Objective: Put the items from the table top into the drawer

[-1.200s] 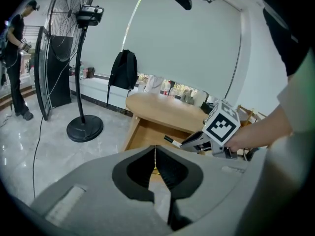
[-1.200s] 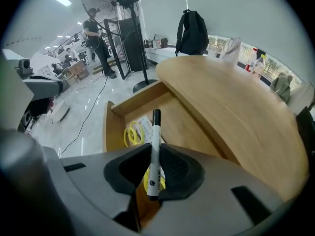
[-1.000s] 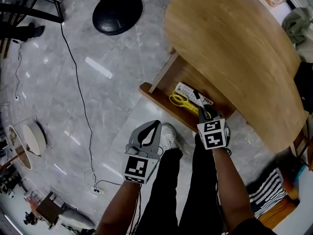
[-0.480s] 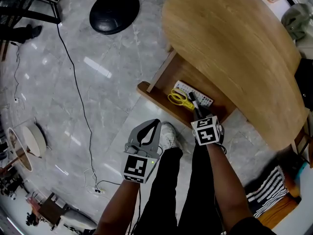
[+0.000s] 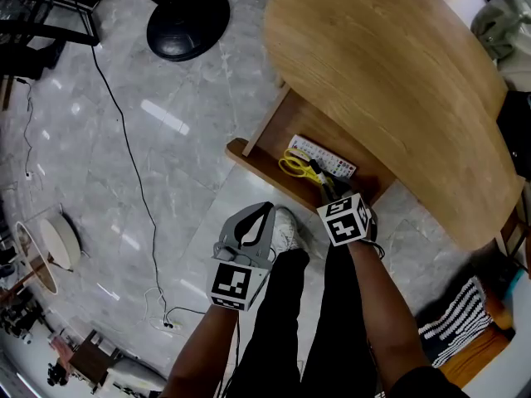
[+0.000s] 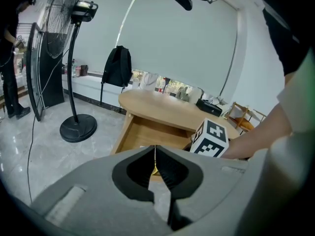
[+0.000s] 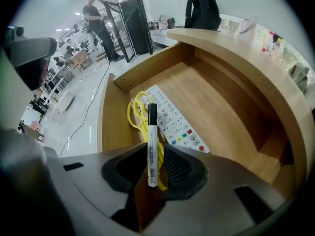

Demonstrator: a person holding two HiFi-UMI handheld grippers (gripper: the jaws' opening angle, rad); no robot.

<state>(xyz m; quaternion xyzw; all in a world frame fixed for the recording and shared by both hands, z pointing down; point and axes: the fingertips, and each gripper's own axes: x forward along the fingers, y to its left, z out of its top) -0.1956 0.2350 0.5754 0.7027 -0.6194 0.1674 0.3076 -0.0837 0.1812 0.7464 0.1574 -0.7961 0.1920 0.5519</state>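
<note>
Wood desk [image 5: 398, 81], drawer [image 5: 259, 162] open; grey marble floor [image 5: 124, 181], fan base [image 5: 187, 10] beyond. Left tongs [image 6: 155, 151] closed, empty. Right tongs [image 7: 156, 166] just opening, marker [image 7: 152, 141] loose between.

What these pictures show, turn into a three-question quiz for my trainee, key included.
1. Name the item standing between the fingers of the right gripper.
2. True or false: the left gripper is shut with nothing in it.
3. The yellow scissors lie: A on the table top; B in the drawer beside the remote; C on the floor.
Key: 1 the marker, no longer pressed, those fingers having just been opening; 2 true; 3 B.
</note>
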